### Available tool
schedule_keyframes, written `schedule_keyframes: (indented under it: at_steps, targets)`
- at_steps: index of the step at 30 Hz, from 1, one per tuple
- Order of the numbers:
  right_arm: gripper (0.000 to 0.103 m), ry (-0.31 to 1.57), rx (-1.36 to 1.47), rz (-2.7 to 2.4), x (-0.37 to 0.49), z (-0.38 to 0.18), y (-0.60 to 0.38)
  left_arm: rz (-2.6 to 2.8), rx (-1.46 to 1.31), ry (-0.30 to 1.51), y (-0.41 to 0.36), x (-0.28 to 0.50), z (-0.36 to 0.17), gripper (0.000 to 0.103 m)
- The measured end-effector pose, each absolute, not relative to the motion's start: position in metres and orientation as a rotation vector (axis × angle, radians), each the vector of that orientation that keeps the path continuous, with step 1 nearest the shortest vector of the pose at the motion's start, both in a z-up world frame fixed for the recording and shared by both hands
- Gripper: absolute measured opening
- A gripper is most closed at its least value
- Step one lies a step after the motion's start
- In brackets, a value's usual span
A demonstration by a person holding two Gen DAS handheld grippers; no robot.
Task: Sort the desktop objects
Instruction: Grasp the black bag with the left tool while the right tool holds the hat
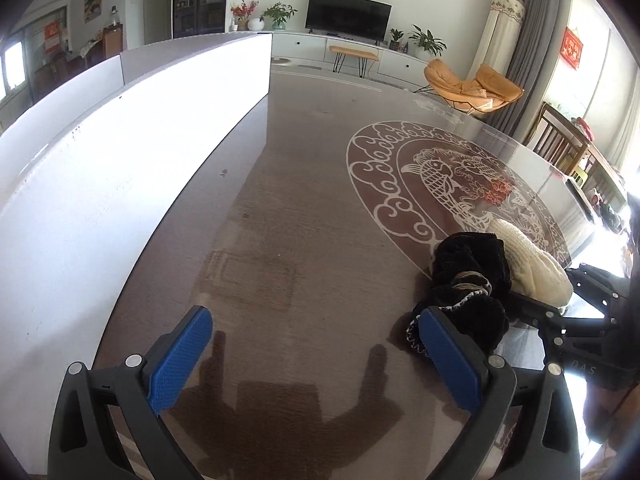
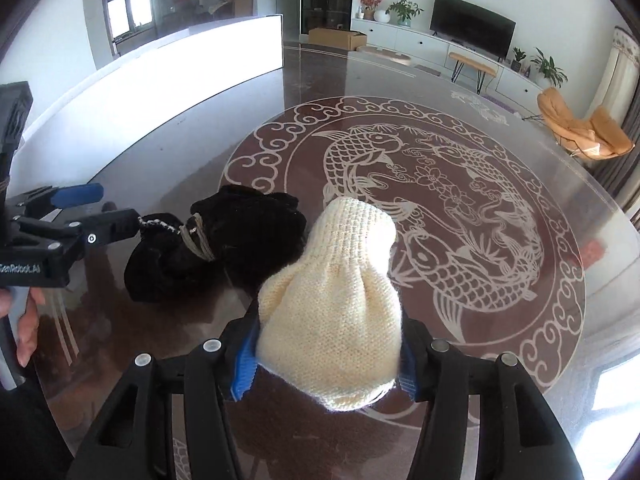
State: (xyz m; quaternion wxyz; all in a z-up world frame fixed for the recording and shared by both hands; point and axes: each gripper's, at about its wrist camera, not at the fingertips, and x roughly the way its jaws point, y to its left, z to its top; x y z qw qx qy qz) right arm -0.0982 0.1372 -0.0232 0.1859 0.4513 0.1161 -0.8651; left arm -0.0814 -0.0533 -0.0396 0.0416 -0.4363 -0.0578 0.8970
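At nine o'clock in the right wrist view your left gripper (image 2: 100, 206) reaches in with its blue-padded jaws spread wide and nothing between them, one fingertip touching the crumpled black knitted bundle tied with pale string (image 2: 224, 240) on the round glass-topped table with the white carp pattern (image 2: 560, 300). At six o'clock your right gripper (image 2: 326, 364) is clamped on the cream knitted woollen hat (image 2: 340, 300). The hat's crown points to twelve o'clock and overlaps the black bundle's right edge.
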Motion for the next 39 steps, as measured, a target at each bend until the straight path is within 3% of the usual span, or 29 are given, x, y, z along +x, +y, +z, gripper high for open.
schedule_keyframes:
  at_steps: [5,8,10,12,18,39]
  targets:
    - [0.057,0.303,1.286,-2.475,-0.085,-0.024,0.170,2.668,-1.159,-0.199,-0.041,-0.069,-0.021,0.103]
    - [0.061,0.304,1.276,-2.518,-0.065,-0.024,0.203,2.582,-1.096,-0.067,-0.011,-0.068,-0.016,0.103]
    - [0.067,0.269,1.274,-2.546,-0.057,-0.026,0.223,2.564,-1.130,0.048,0.009,-0.077,-0.024,0.103]
    - [0.083,0.185,1.268,-2.566,-0.055,-0.030,0.237,2.532,-1.213,0.114,0.027,-0.089,-0.037,0.103]
    - [0.101,0.162,1.308,-2.568,-0.064,-0.033,0.238,2.549,-1.306,0.206,0.047,-0.105,-0.051,0.103]
    - [0.103,0.199,1.318,-2.561,-0.059,-0.038,0.233,2.549,-1.306,0.202,0.048,-0.107,-0.053,0.103]
